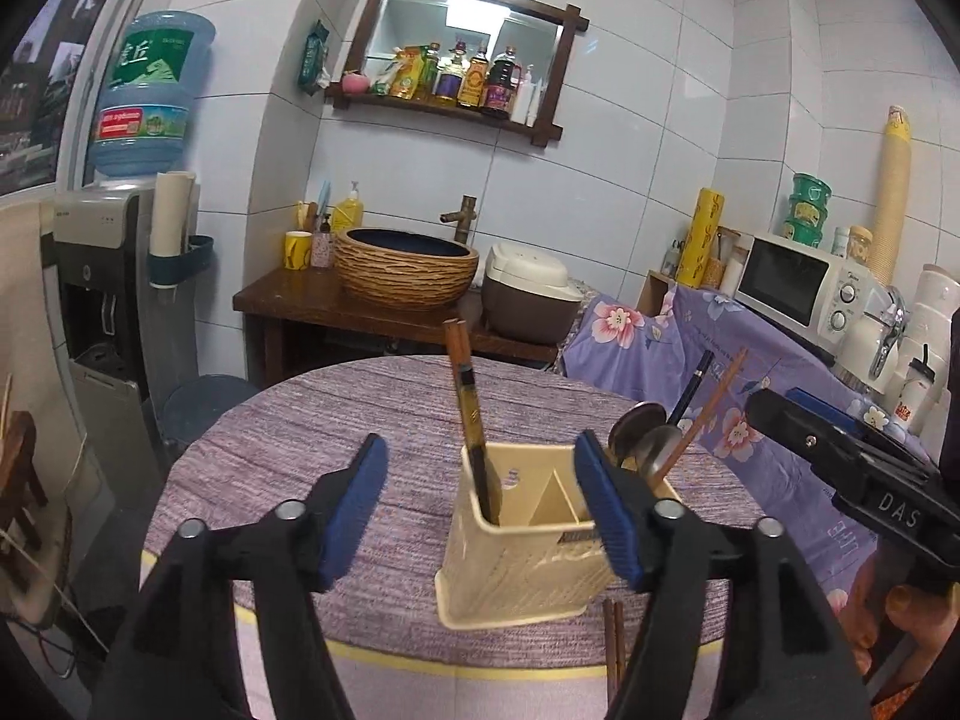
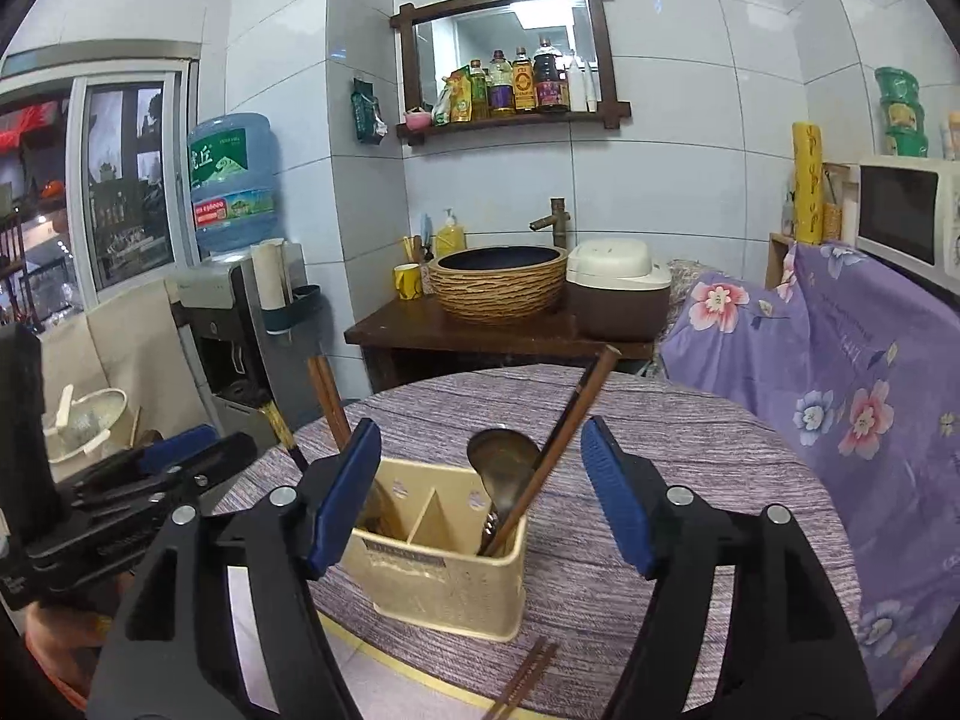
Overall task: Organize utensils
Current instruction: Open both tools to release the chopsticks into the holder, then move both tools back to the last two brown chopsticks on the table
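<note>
1 holder [image 2: 444,576], 2 spoons [image 2: 503,468], 2 open tongs [image 1: 480,510].

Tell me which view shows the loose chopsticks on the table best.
The right wrist view: the chopsticks lie in the open on the table in front of the utensil holder. In the left wrist view, they are partly hidden behind the gripper.

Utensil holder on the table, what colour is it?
Cream utensil holder, clearest in the right wrist view.

A cream holder [image 2: 444,564] is standing upright, chopsticks [image 1: 471,420] leaning in one end, spoons [image 2: 503,462] in the other; a loose pair [image 2: 525,681] is lying beside it.
</note>
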Action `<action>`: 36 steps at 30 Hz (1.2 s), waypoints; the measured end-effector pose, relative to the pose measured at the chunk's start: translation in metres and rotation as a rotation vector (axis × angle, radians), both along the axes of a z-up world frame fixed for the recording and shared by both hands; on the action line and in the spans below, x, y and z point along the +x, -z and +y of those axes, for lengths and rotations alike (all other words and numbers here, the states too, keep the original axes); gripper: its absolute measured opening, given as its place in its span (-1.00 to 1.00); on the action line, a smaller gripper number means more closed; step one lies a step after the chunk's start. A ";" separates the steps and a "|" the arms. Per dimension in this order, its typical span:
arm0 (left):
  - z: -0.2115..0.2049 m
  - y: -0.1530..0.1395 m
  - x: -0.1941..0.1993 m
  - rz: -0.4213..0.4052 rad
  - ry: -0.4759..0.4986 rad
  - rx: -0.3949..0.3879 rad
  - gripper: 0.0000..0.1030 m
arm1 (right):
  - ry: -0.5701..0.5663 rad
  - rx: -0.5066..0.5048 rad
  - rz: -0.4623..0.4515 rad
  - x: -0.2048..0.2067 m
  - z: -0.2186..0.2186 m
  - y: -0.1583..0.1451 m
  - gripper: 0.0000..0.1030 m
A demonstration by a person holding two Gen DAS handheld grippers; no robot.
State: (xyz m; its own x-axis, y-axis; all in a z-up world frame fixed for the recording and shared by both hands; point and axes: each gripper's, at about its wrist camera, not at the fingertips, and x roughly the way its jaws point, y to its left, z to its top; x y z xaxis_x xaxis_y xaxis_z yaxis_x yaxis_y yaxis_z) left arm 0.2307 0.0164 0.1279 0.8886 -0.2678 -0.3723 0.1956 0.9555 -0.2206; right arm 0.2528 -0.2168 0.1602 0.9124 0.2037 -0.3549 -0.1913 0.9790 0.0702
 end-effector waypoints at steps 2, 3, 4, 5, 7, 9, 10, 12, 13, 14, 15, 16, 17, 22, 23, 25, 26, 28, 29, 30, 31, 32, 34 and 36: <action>0.003 0.005 -0.010 -0.001 -0.006 0.005 0.46 | 0.013 -0.025 -0.008 -0.010 -0.001 0.004 0.53; 0.003 0.007 -0.014 -0.001 -0.010 0.013 0.51 | 0.021 -0.046 -0.008 -0.016 -0.001 0.008 0.56; 0.003 0.010 -0.018 -0.002 -0.018 0.027 0.59 | 0.028 -0.063 -0.005 -0.020 -0.001 0.011 0.58; 0.003 0.014 -0.021 -0.002 -0.025 0.042 0.66 | 0.038 -0.076 0.001 -0.024 -0.002 0.015 0.65; 0.003 0.023 -0.029 0.003 -0.043 0.070 0.76 | 0.047 -0.090 0.020 -0.031 -0.004 0.024 0.73; 0.005 0.031 -0.034 0.011 -0.054 0.080 0.83 | 0.057 -0.103 0.060 -0.035 -0.006 0.037 0.79; 0.005 0.037 -0.037 0.022 -0.059 0.084 0.87 | 0.064 -0.110 0.083 -0.036 -0.007 0.044 0.81; 0.006 0.047 -0.042 0.041 -0.069 0.096 0.89 | 0.074 -0.122 0.131 -0.036 -0.009 0.057 0.83; 0.006 0.053 -0.043 0.052 -0.077 0.105 0.89 | 0.080 -0.126 0.157 -0.036 -0.010 0.065 0.85; 0.006 0.059 -0.045 0.063 -0.087 0.114 0.89 | 0.087 -0.128 0.186 -0.037 -0.010 0.074 0.85; 0.006 0.064 -0.047 0.073 -0.097 0.124 0.89 | 0.089 -0.124 0.224 -0.036 -0.010 0.084 0.86; 0.006 0.069 -0.050 0.081 -0.103 0.132 0.89 | 0.090 -0.117 0.258 -0.036 -0.012 0.093 0.87; 0.006 0.075 -0.051 0.092 -0.110 0.142 0.89 | 0.093 -0.112 0.284 -0.037 -0.013 0.101 0.87; 0.007 0.098 -0.055 0.147 -0.144 0.168 0.89 | 0.124 -0.103 0.426 -0.037 -0.016 0.146 0.87; 0.009 0.101 -0.057 0.155 -0.146 0.160 0.89 | 0.127 -0.089 0.458 -0.037 -0.018 0.154 0.87; 0.012 0.107 -0.058 0.169 -0.142 0.134 0.89 | 0.134 -0.060 0.500 -0.037 -0.020 0.167 0.87; 0.014 0.109 -0.060 0.171 -0.138 0.123 0.89 | 0.138 -0.041 0.524 -0.037 -0.022 0.173 0.87; 0.017 0.112 -0.062 0.174 -0.141 0.117 0.89 | 0.151 -0.001 0.569 -0.036 -0.028 0.182 0.87; 0.017 0.113 -0.063 0.174 -0.144 0.119 0.89 | 0.158 0.007 0.581 -0.037 -0.029 0.186 0.87; 0.018 0.114 -0.063 0.171 -0.147 0.122 0.89 | 0.166 0.006 0.587 -0.037 -0.029 0.188 0.87; 0.019 0.114 -0.064 0.169 -0.148 0.125 0.89 | 0.174 0.001 0.590 -0.037 -0.029 0.189 0.87; 0.019 0.114 -0.064 0.169 -0.150 0.126 0.89 | 0.183 -0.005 0.592 -0.037 -0.030 0.191 0.87; 0.020 0.115 -0.064 0.169 -0.145 0.122 0.89 | 0.187 -0.005 0.602 -0.036 -0.029 0.192 0.87; 0.020 0.117 -0.063 0.172 -0.137 0.115 0.89 | 0.187 -0.005 0.612 -0.034 -0.029 0.195 0.87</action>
State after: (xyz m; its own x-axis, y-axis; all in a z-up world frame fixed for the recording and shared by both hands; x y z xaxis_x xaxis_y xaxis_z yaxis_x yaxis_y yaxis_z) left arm 0.1672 0.0367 0.0114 0.8346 -0.0964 -0.5424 0.0318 0.9914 -0.1273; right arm 0.2187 -0.2454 -0.0344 0.5646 0.0582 -0.8233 0.0559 0.9925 0.1085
